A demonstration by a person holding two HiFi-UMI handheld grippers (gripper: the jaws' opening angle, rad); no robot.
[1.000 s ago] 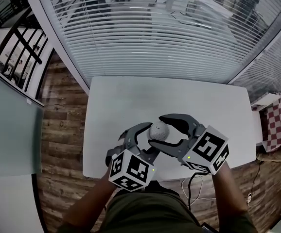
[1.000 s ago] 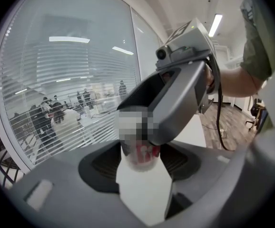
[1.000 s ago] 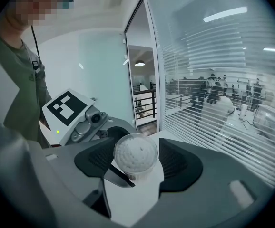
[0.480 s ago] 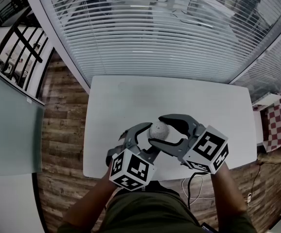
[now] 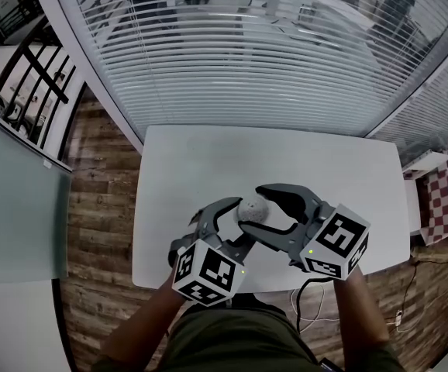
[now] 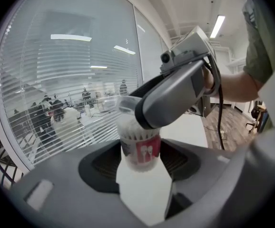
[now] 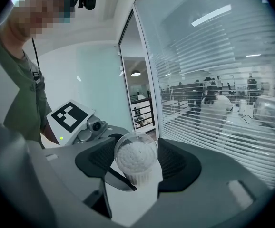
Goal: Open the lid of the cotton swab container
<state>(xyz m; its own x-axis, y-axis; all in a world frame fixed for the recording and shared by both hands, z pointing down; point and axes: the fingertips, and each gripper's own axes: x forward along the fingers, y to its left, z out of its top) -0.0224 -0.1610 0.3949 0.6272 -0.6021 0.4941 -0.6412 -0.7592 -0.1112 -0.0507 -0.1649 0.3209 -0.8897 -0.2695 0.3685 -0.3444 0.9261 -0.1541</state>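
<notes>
The cotton swab container (image 6: 140,148) sits between the two grippers, over the near part of the white surface (image 5: 208,161), about midway across it; in the head view it shows as a small pale round shape where the two sets of fingers meet. The left gripper (image 6: 140,163) holds the container by its body, its fingers spread wide with a dark pad against each side, just by the red label (image 6: 146,150); the white heads of the swabs (image 6: 140,135) pack the container above the label. The right gripper (image 7: 137,167) comes in from the opposite side and faces the clear round lid (image 7: 136,153) nearly head-on; its fingers stand on either side of the lid and appear to press on its rim (the gap there is too fine to be sure). In the left gripper view, one right finger crosses the top of the container. Behind the surface runs a wall of glass with white blinds (image 5: 247,53).
</notes>
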